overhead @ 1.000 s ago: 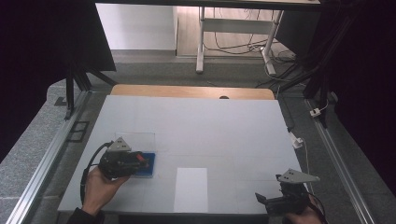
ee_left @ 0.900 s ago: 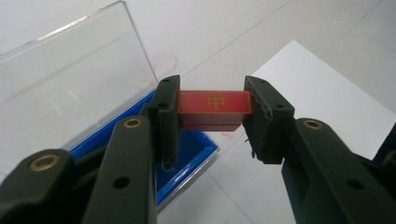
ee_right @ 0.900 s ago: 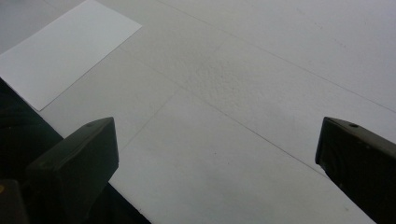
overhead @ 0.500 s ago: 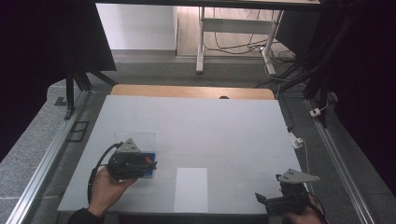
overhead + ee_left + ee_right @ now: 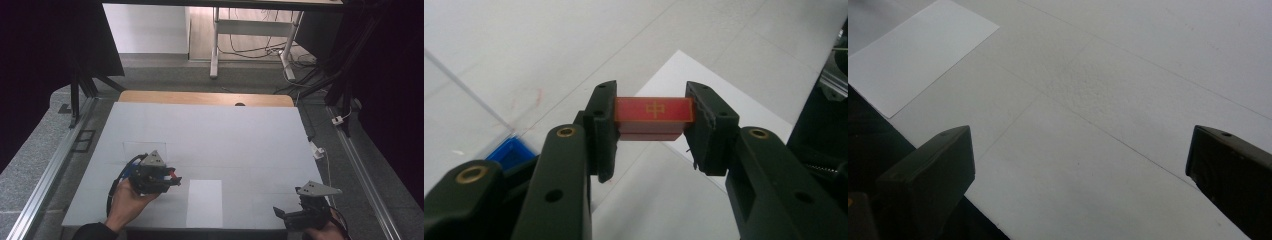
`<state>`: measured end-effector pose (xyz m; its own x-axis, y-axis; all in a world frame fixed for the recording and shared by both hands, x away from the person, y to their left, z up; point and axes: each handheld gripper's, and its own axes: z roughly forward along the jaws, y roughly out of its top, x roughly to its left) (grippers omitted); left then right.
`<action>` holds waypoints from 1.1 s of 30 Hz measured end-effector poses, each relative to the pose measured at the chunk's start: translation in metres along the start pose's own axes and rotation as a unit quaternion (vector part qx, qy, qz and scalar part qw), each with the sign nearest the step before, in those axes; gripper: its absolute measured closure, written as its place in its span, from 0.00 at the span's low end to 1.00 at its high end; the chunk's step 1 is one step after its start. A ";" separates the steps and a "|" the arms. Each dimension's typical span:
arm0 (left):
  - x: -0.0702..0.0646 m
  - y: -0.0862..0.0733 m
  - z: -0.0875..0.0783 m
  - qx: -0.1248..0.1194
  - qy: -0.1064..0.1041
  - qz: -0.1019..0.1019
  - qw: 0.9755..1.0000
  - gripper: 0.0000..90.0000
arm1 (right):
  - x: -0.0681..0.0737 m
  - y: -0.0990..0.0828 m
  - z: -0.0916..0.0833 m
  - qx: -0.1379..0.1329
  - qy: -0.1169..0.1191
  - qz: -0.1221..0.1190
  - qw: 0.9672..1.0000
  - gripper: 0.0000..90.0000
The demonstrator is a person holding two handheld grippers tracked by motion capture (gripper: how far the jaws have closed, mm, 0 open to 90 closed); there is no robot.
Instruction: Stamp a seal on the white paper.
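My left gripper is shut on a small red block with a gold character on its top face. The block hangs just above the table, over the near corner of a white paper sheet. From the high view, the left gripper is at the front left, just left of that sheet, with a red bit of the block at its tips. My right gripper rests at the front right edge. Its jaws stand wide apart in the right gripper view, with bare table between them.
A clear box outline lies just behind the left gripper. A blue object sits low at the left of the left gripper view. A wooden board borders the white table's far edge, and metal rails run along its sides.
The left hand has carried its gripper to the right, away from the clear box and toward the white sheet. The right gripper has stayed where it was.
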<state>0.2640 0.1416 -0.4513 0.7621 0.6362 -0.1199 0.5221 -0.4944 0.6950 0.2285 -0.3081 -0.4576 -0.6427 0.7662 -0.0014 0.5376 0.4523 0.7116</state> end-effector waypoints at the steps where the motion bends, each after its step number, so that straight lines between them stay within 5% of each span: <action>1: -0.002 0.001 0.002 0.003 -0.002 0.005 1.000 0.65 | 0.000 0.000 0.000 0.000 0.000 0.000 1.000 0.00; 33: -0.041 0.025 0.070 0.066 -0.045 0.060 0.995 0.65 | 0.000 0.000 0.000 -0.001 0.001 -0.001 1.000 0.00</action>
<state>0.2726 0.0618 -0.4792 0.8503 0.5149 -0.1085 0.4660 -0.6412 0.6097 0.2282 -0.3082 -0.4575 -0.6452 0.7640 -0.0008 0.5352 0.4527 0.7132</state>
